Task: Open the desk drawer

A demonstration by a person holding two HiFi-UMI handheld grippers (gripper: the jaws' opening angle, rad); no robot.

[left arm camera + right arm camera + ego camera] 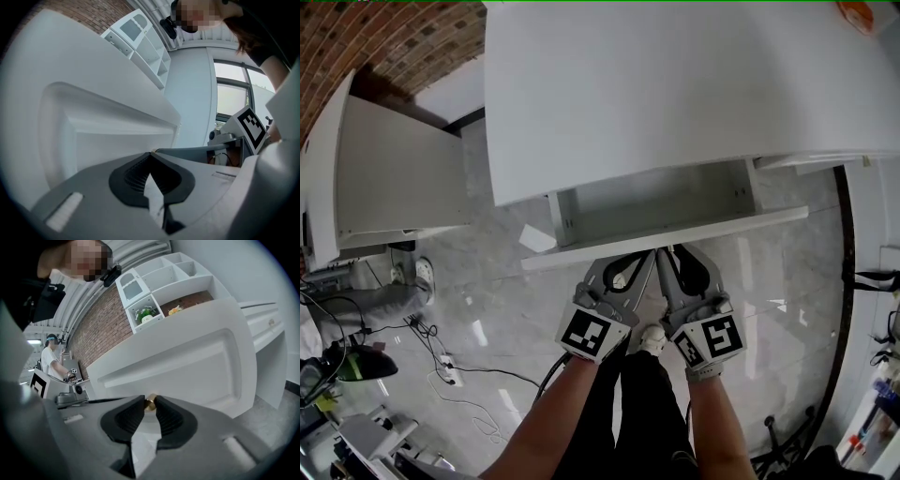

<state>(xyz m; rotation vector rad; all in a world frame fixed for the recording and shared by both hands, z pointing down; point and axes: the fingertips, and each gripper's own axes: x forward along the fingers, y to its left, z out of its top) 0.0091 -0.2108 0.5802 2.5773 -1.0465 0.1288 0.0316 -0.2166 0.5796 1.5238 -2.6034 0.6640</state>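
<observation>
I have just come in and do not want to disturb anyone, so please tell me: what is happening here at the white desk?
A person holds a gripper in each hand at the white desk drawer, which stands partly pulled out from under the white desk top. The fingers of the right gripper are closed on the small round brass knob on the drawer front. The left gripper is close beside it, fingers together at the same front panel. What they pinch is not clear.

Grey fingers [598, 286], black-white marker cubes [592, 334]
</observation>
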